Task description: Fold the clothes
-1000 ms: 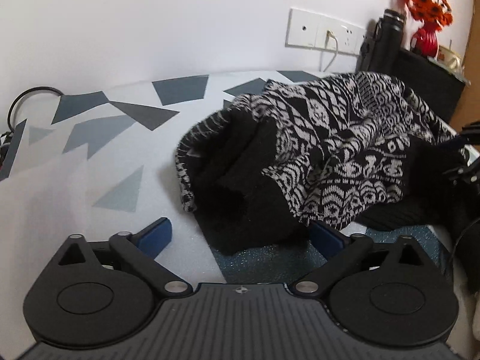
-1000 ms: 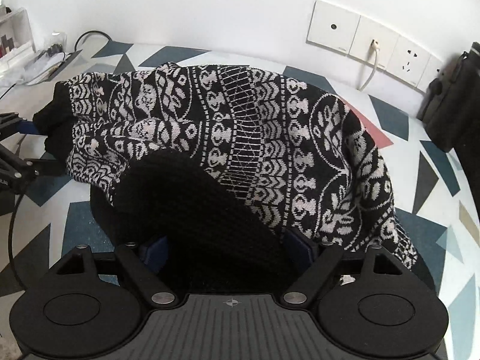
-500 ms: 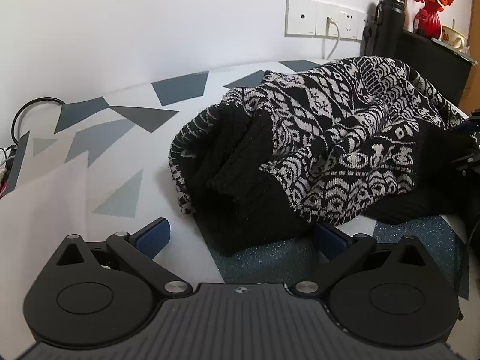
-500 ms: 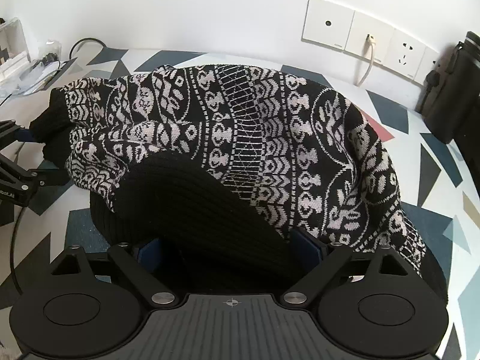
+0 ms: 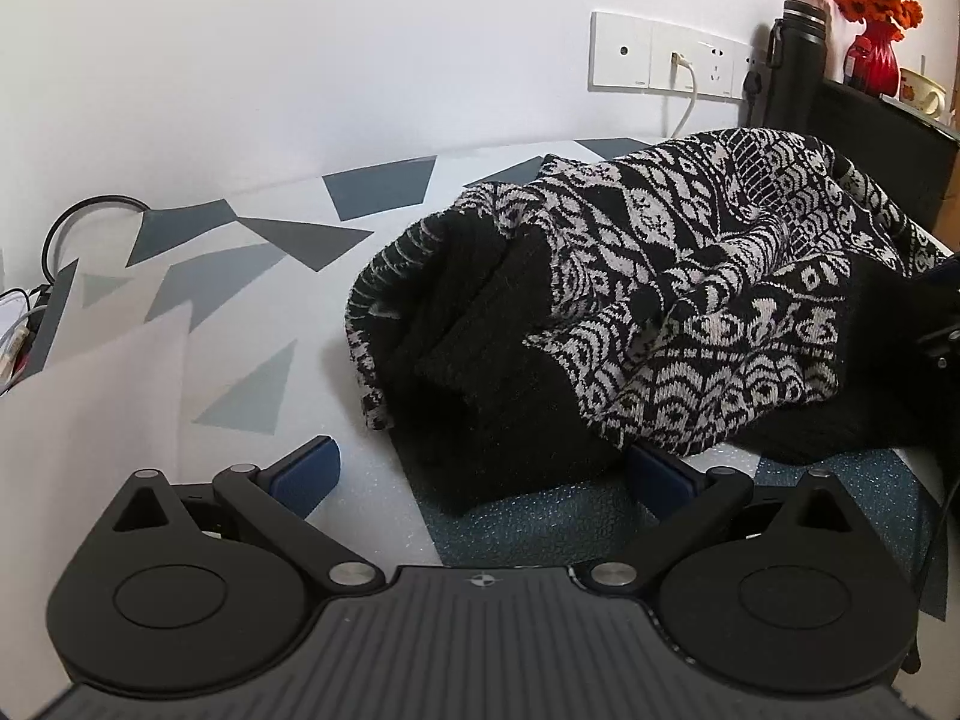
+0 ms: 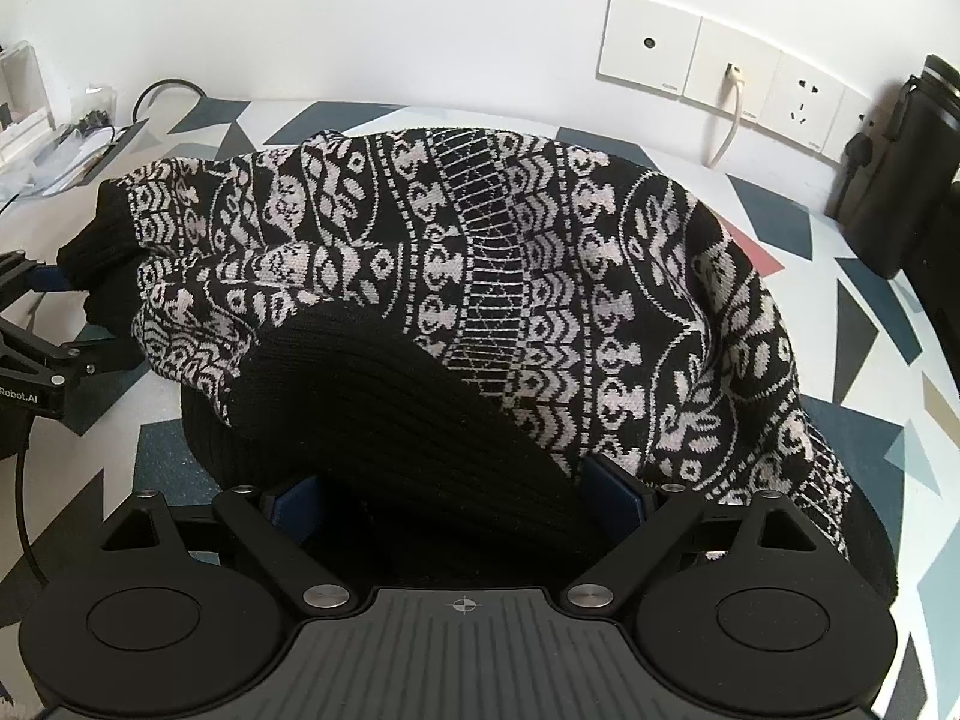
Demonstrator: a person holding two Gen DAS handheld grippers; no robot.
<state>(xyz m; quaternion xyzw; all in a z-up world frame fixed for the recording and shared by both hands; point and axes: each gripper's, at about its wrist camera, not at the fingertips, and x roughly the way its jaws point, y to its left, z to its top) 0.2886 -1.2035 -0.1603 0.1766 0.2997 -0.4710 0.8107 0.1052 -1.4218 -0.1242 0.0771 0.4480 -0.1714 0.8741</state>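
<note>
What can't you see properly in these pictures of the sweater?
- Right gripper: in the right wrist view the sweater fills the space between its fingers, hiding any grip.
- Sweater's underside: both views, its own folds cover it.
- Left gripper: in the right wrist view the left edge cuts it off.
- Vase of flowers: in the left wrist view, small, partly cut off.

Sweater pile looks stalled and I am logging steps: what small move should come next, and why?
Probably close the right tongs on the black ribbed hem. That fabric already lies between its open blue pads, while the left tongs stand open, with only the sweater edge between them. The sweater is bunched on the table, so it likely needs gripping before spreading flat.
</note>
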